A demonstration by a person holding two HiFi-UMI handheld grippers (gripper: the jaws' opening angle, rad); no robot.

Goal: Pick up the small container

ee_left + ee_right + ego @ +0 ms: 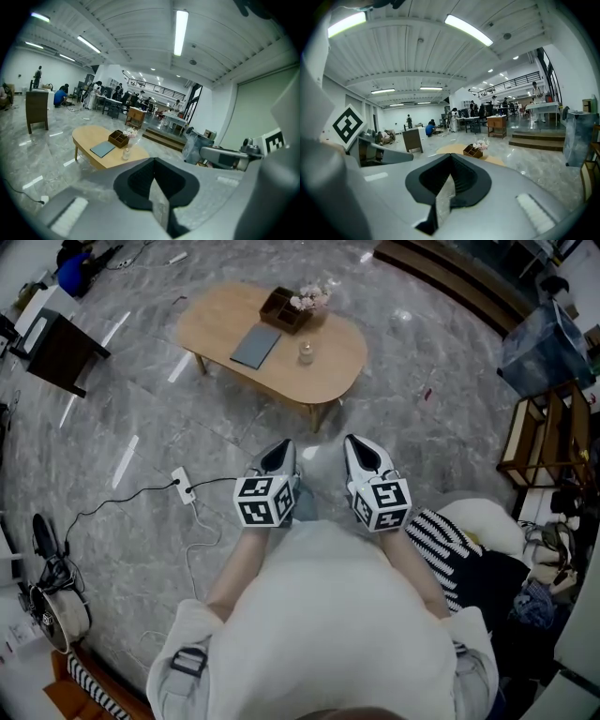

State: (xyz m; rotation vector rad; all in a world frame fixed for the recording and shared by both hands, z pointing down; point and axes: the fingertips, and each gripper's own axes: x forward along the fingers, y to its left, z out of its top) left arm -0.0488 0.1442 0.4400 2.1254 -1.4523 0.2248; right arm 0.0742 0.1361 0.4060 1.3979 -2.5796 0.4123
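Note:
The small container is a clear glass jar standing on an oval wooden coffee table, ahead of me across the marble floor. The left gripper view shows the jar beside a grey notebook and a brown organiser box with flowers. My left gripper and right gripper are held side by side in front of the person's body, well short of the table. Both have their jaws closed with nothing between them. In the right gripper view only the box and the flowers show.
A white power strip with cables lies on the floor to the left. A dark side table stands far left. At the right are a wooden shelf, a wrapped bin and a white cushion. People work in the distance.

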